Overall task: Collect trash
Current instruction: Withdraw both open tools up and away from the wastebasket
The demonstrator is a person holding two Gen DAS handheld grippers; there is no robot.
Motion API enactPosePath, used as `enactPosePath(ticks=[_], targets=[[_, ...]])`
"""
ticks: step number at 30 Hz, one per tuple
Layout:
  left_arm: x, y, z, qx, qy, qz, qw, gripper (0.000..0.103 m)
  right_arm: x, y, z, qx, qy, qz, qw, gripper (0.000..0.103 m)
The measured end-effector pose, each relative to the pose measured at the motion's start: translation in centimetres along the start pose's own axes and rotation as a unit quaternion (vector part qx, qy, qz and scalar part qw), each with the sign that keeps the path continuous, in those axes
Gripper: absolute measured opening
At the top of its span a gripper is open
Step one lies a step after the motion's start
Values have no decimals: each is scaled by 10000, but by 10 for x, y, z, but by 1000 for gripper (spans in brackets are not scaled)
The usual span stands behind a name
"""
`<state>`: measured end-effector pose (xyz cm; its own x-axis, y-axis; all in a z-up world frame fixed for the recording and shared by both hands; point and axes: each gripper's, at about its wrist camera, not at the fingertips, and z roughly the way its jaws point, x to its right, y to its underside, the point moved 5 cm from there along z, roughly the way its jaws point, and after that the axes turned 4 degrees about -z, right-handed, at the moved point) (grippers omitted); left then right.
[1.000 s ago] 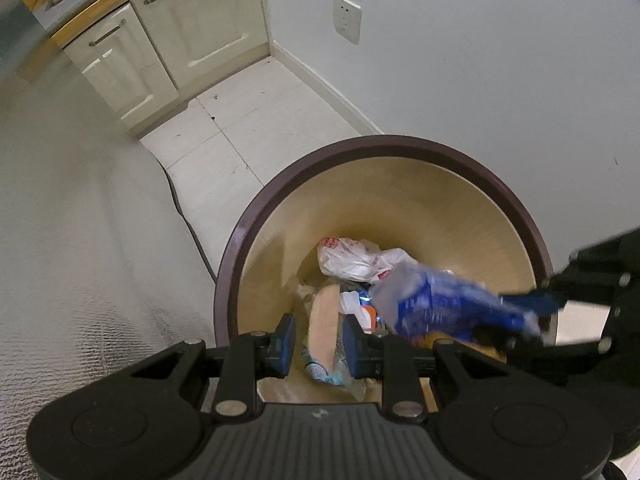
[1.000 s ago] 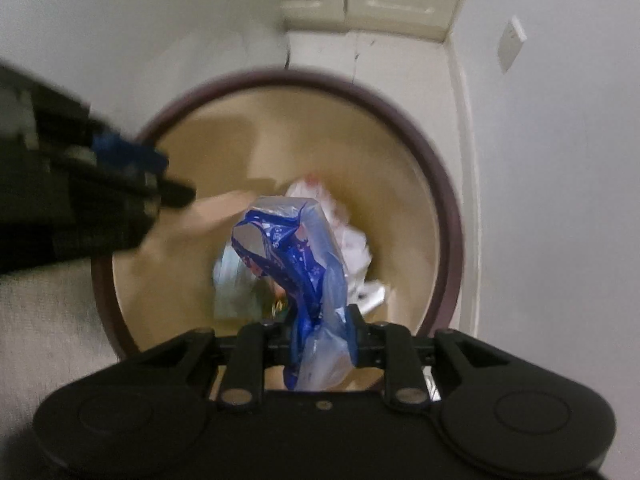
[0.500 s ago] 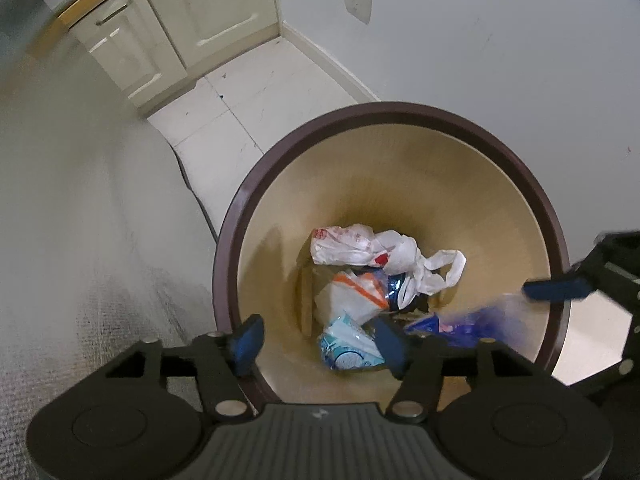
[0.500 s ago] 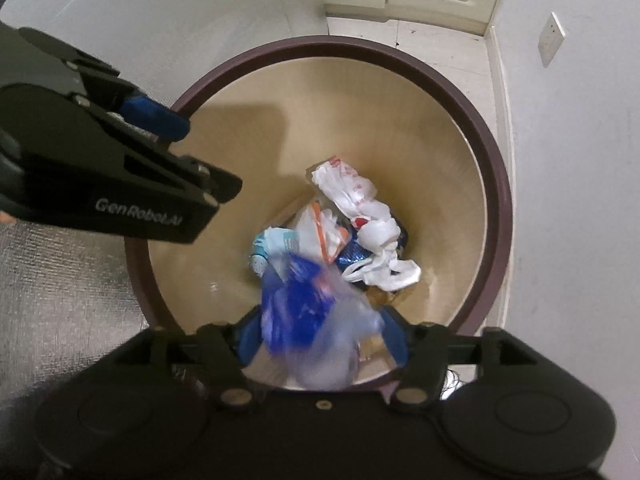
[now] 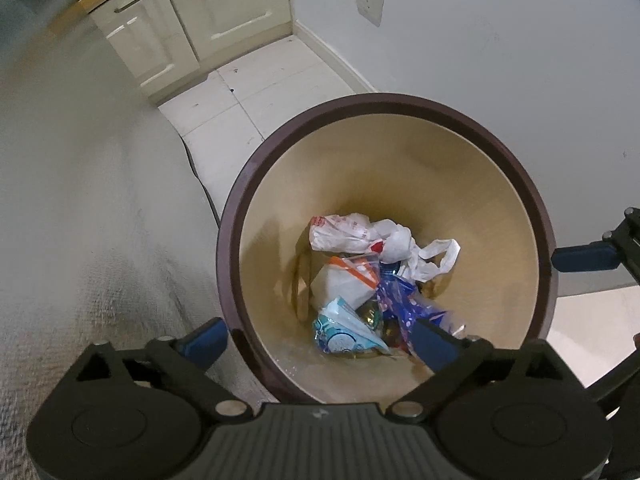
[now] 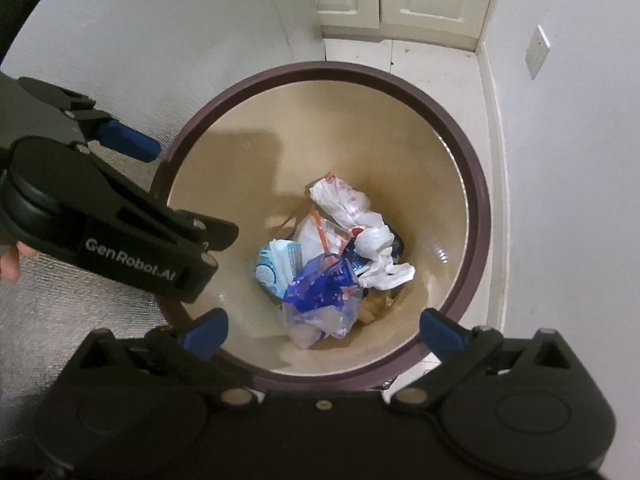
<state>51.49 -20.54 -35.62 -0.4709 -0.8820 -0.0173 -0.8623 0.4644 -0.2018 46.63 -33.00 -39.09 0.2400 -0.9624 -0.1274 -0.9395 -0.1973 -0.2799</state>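
Right gripper [image 6: 322,330]: hanging over the bin's near rim, jaws spread wide, gripping nothing.
Left gripper [image 5: 318,338]: hovering over the rim too, jaws splayed apart and empty.
Blue wrapper [image 6: 322,286]: lying loose on the pile inside the bin, touching neither gripper.
Trash bin [image 6: 478,200]: standing on the floor, holding a white plastic bag [image 6: 352,212].
Cabinets [image 5: 192,28]: standing beyond, against the wall.

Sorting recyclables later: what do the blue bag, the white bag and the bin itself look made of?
Blue bag: thin plastic film, glossy and partly see-through, crumpled.
White bag: soft thin plastic, matte, wrinkled, with loop handles and red print.
Bin: probably rigid moulded plastic, with a smooth beige inner wall that shows glare and a dark brown rim.
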Motion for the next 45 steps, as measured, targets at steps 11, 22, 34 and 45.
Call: enactPosePath(ticks=[11, 22, 34, 45], targets=[[-5, 16, -44, 310, 36, -475, 9984, 103, 0, 11, -55, 513, 228, 141, 9983, 103], [-3, 43, -114, 773, 84, -653, 9948, 103, -4, 30, -115, 1013, 496, 346, 9930, 103], [18, 81, -194, 1539, 274, -588, 9860, 103, -16, 63, -186, 1665, 566, 580, 9827, 103], [25, 130, -255, 2227, 360, -675, 9719, 103, -42, 95, -246, 2253, 628, 488, 9710, 103]])
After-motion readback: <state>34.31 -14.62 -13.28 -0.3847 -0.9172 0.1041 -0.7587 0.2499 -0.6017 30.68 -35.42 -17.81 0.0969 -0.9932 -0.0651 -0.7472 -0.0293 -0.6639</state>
